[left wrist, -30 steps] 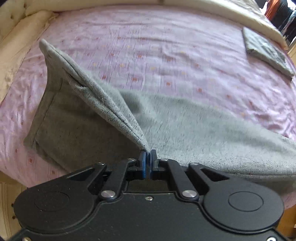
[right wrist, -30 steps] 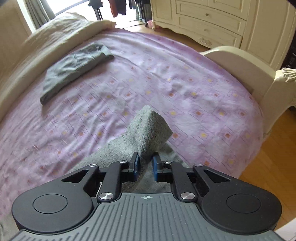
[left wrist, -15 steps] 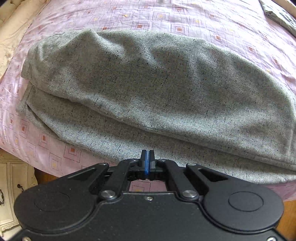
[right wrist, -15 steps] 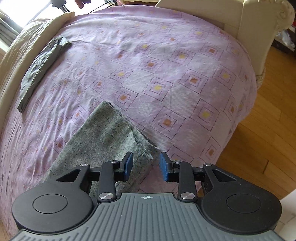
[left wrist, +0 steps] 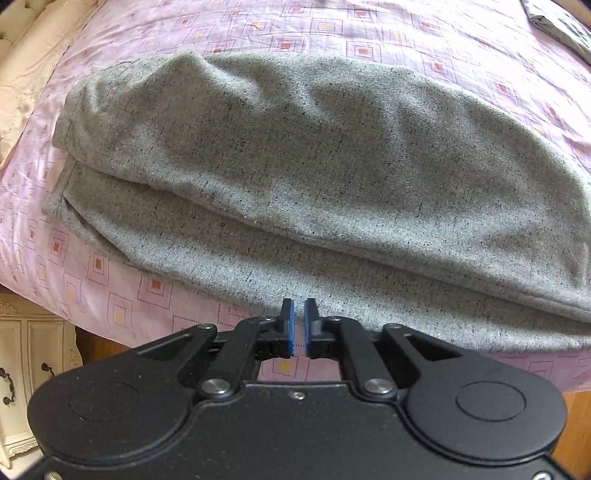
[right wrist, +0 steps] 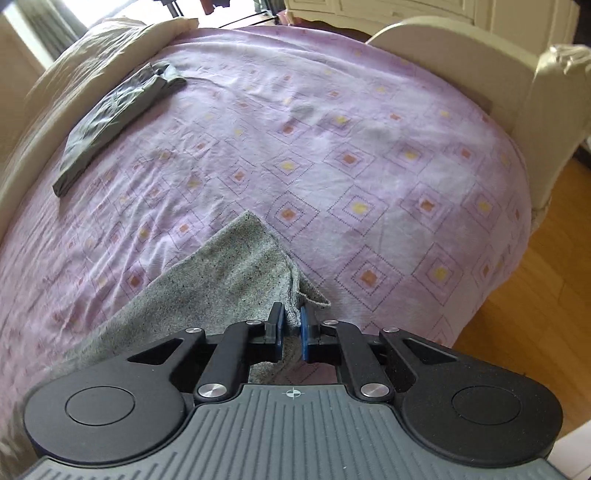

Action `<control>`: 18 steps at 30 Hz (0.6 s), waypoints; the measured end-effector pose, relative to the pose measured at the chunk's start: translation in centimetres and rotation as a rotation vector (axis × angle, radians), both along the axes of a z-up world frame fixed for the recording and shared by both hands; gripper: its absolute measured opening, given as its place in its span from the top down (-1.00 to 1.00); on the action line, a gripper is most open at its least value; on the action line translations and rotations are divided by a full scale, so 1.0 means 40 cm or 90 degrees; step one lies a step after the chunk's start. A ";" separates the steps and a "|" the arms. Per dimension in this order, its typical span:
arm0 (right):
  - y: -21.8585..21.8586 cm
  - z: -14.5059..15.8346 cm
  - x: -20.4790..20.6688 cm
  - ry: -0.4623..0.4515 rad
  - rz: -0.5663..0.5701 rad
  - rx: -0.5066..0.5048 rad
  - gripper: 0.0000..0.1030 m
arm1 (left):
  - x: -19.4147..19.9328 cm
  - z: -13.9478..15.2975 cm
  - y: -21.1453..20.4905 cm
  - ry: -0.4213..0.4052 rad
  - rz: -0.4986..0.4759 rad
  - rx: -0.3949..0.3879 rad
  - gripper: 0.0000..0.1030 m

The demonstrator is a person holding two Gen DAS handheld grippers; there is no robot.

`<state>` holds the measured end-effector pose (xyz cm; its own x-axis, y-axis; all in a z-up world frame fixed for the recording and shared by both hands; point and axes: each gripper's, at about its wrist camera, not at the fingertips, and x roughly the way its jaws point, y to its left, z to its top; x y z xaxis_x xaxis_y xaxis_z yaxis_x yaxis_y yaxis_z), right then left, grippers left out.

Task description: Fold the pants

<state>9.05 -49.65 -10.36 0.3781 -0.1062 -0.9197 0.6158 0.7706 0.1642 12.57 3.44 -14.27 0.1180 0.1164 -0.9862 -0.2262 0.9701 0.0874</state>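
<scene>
Covering most of both views, bed (left wrist: 369,33) w/ pink-purple square-print sheet (right wrist: 369,166). Grey pants (left wrist: 314,166) lie folded lengthwise across the near side of bed, top layer set slightly back from bottom one. Darker folded garment (right wrist: 114,114) well apart, toward far edge by cream bedding (right wrist: 92,48). Right tongs (right wrist: 291,325) closing, pinching a corner of pants hem (right wrist: 295,302). Left tongs (left wrist: 299,325) opening, small gap, nothing between pads, just short of pants' near edge.
</scene>
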 end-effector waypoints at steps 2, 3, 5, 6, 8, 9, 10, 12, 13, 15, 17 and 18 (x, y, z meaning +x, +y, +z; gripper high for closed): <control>-0.011 -0.029 0.006 0.025 -0.001 -0.001 0.83 | -0.007 0.005 0.023 -0.004 0.007 -0.006 0.71; -0.016 -0.047 0.006 0.040 -0.007 0.005 0.82 | -0.011 0.011 0.032 -0.005 0.012 -0.010 0.71; -0.015 -0.061 0.005 0.059 -0.010 0.010 0.78 | -0.013 0.022 0.056 -0.011 0.029 -0.016 0.70; -0.011 -0.052 0.003 0.054 -0.017 0.002 0.75 | -0.014 0.030 0.069 -0.016 0.038 -0.017 0.70; 0.003 -0.019 -0.007 0.035 -0.028 -0.032 0.67 | -0.016 0.043 0.095 -0.026 0.055 -0.008 0.35; 0.013 -0.001 -0.008 0.022 -0.024 -0.051 0.67 | -0.016 0.050 0.107 -0.033 0.062 -0.001 0.24; 0.022 0.015 -0.008 0.009 -0.016 -0.064 0.66 | -0.015 0.058 0.120 -0.039 0.067 0.008 0.16; 0.046 0.050 0.001 -0.025 0.015 -0.073 0.66 | -0.012 0.068 0.145 -0.047 0.072 0.020 0.16; 0.062 0.064 0.006 -0.039 0.035 -0.069 0.65 | -0.009 0.068 0.161 -0.050 0.075 0.023 0.15; 0.103 0.086 0.022 -0.058 0.076 -0.056 0.62 | -0.001 0.066 0.189 -0.053 0.082 0.028 0.11; 0.158 0.098 0.033 -0.073 0.120 -0.030 0.54 | 0.012 0.062 0.220 -0.052 0.088 0.032 0.06; 0.186 0.100 0.036 -0.079 0.141 -0.014 0.53 | 0.019 0.059 0.235 -0.051 0.089 0.032 0.06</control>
<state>10.47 -42.21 -6.37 0.5036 -0.0280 -0.8635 0.4082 0.8885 0.2093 13.31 12.83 -11.91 0.1756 0.1865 -0.9666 -0.3669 0.9236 0.1116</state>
